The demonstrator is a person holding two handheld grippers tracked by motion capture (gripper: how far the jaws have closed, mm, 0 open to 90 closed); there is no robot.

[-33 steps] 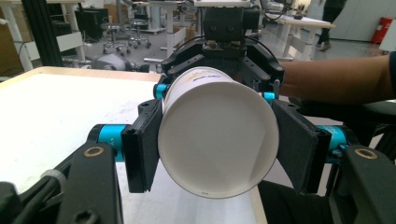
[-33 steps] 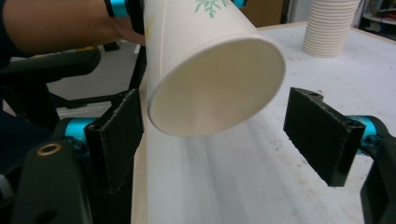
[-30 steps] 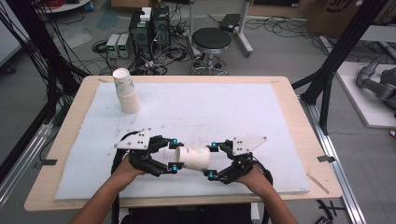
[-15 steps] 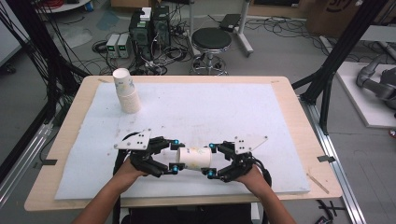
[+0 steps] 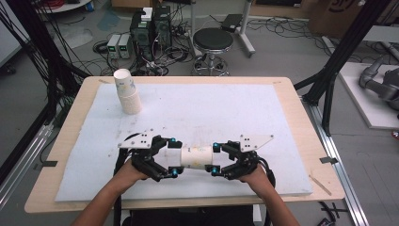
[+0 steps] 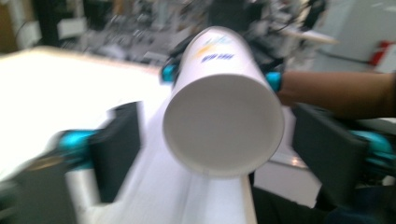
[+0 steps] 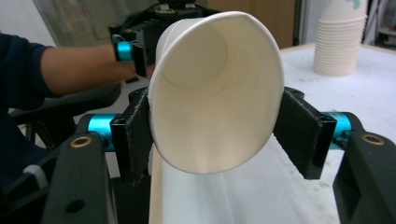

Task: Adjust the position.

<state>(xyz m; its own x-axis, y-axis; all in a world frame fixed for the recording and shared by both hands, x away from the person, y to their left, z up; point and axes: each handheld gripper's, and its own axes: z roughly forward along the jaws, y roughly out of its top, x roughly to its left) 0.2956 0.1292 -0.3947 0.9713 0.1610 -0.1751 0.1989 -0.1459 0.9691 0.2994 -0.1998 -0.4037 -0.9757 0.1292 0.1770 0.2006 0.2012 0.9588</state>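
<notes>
A white paper cup (image 5: 195,157) lies level above the near part of the table, between my two grippers. My right gripper (image 5: 214,159) has just been closing and is shut on the cup's mouth end. In the right gripper view its pads (image 7: 135,140) squeeze the rim of the cup (image 7: 219,93) into an oval. My left gripper (image 5: 174,157) has just been opening around the base end. In the left gripper view the cup's base (image 6: 224,121) sits between the pads (image 6: 116,149) with a gap on each side.
A tall stack of paper cups (image 5: 128,92) stands at the far left of the white foam board (image 5: 211,108), also at the upper right of the right gripper view (image 7: 338,39). The wooden table edge (image 5: 306,136) frames the board. A stool and electronics sit beyond the table.
The right jaws have drawn in onto the cup's mouth end. The left jaws have spread off its base end. Both hands and the cup stayed in place.
</notes>
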